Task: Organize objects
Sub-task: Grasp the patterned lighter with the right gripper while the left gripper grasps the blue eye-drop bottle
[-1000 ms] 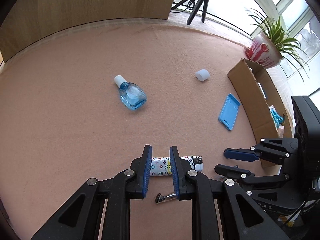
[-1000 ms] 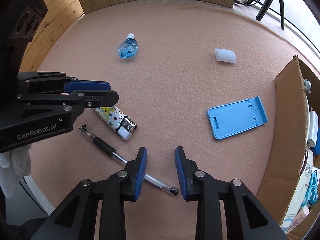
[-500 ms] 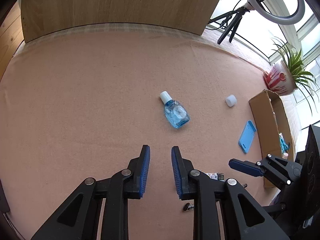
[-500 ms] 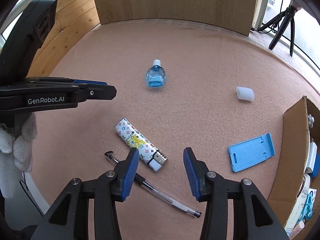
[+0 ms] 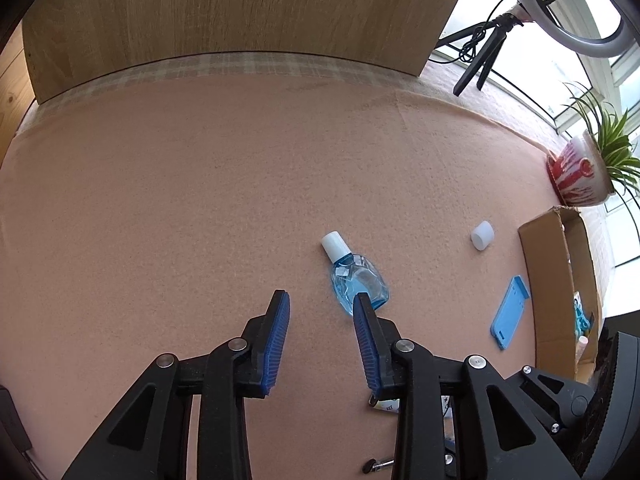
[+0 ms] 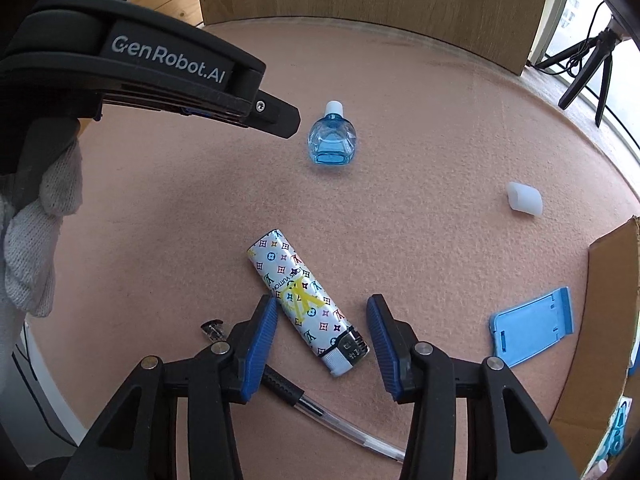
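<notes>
A small blue bottle [image 5: 358, 280] with a white cap lies on the pink felt table, just ahead and right of my open, empty left gripper [image 5: 320, 306]. It also shows in the right wrist view [image 6: 331, 140]. A patterned white lighter [image 6: 306, 304] lies between the jaws of my open right gripper [image 6: 322, 314], which hovers over it. A clear pen [image 6: 288, 390] lies under the right gripper's left finger. A blue phone stand [image 6: 532, 330] and a white cap [image 6: 524, 199] lie to the right.
An open cardboard box [image 5: 554, 280] with items inside stands at the table's right edge; a potted plant [image 5: 582, 176] is behind it. A wooden panel [image 5: 240, 12] backs the table. A tripod [image 5: 484, 54] stands at the window.
My left gripper let go of the lighter, lifted back and opened wider, now facing the blue bottle. My right gripper moved forward from the pen and opened over the lighter.
</notes>
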The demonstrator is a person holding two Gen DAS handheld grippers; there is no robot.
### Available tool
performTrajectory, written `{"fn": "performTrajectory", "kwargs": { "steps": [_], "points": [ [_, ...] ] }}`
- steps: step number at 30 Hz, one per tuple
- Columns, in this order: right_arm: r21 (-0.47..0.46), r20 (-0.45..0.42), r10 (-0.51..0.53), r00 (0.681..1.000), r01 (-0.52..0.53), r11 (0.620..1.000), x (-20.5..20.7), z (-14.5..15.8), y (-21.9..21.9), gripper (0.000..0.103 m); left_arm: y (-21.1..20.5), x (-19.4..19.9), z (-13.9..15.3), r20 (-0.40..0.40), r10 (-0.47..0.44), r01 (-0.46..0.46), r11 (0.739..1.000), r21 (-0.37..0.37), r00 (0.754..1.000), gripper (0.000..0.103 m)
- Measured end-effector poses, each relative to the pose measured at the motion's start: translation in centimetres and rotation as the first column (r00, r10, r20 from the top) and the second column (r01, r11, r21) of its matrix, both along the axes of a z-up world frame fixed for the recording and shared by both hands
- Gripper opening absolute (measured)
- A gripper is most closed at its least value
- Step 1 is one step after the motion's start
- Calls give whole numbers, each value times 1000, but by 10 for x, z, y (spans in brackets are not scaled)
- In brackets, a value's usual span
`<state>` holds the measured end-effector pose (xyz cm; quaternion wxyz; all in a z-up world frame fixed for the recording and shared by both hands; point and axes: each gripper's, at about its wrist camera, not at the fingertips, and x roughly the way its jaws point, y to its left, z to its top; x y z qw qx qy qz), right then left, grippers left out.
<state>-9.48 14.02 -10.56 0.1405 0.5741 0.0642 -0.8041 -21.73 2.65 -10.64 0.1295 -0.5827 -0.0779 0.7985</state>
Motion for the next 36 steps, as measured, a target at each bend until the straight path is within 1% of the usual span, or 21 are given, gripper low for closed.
{"fn": "performTrajectory", "kwargs": {
  "steps": [2, 5, 6, 8, 9, 13, 16, 22, 27, 29, 34, 36],
  "points": [
    [-8, 2, -11, 1000, 11, 1000, -1, 1, 5, 33, 4, -4, -2, 8, 4, -4, 1000, 7, 1000, 36],
    [-24, 9, -35, 999, 35, 999, -4, 1, 13, 28, 12, -8, -5, 12, 5, -5, 1000, 14, 1000, 37],
    [-22, 9, -46, 999, 46, 999, -4, 0, 14, 27, 14, -9, -6, 14, 5, -5, 1000, 16, 1000, 37],
    [-20, 11, -61, 998, 62, 998, -5, 0, 20, 22, 19, -12, -7, 17, 2, -2, 1000, 16, 1000, 37],
    [-14, 11, -70, 997, 70, 997, -5, 0, 24, 21, 22, -13, -8, 19, 2, -3, 1000, 17, 1000, 37],
    [-15, 13, -110, 994, 111, 994, -7, 0, 37, 21, 32, -19, -12, 24, 6, -6, 1000, -1, 1000, 37],
    [-13, 13, -140, 990, 140, 990, -8, 0, 44, 21, 41, -22, -16, 25, -1, 2, 999, -43, 1000, 37],
    [-5, 5, -193, 981, 193, 981, -7, -2, 60, 21, 54, -23, -17, 1, -25, 25, 991, -130, 1000, 36],
    [-1, 1, -219, 976, 219, 976, -6, -2, 65, 21, 54, -19, -17, -9, -36, 34, 986, -162, 999, 36],
    [1, 0, -227, 974, 227, 974, -12, -3, 67, 21, 51, -18, -17, -11, -37, 34, 985, -170, 999, 36],
    [9, -10, -241, 970, 241, 970, -8, -2, 66, 21, 45, -16, -18, -7, -53, 51, 981, -189, 999, 35],
    [11, -16, -243, 970, 243, 970, 3, 1, 63, 21, 43, -12, -18, -10, -50, 47, 981, -186, 999, 35]
  ]
}}
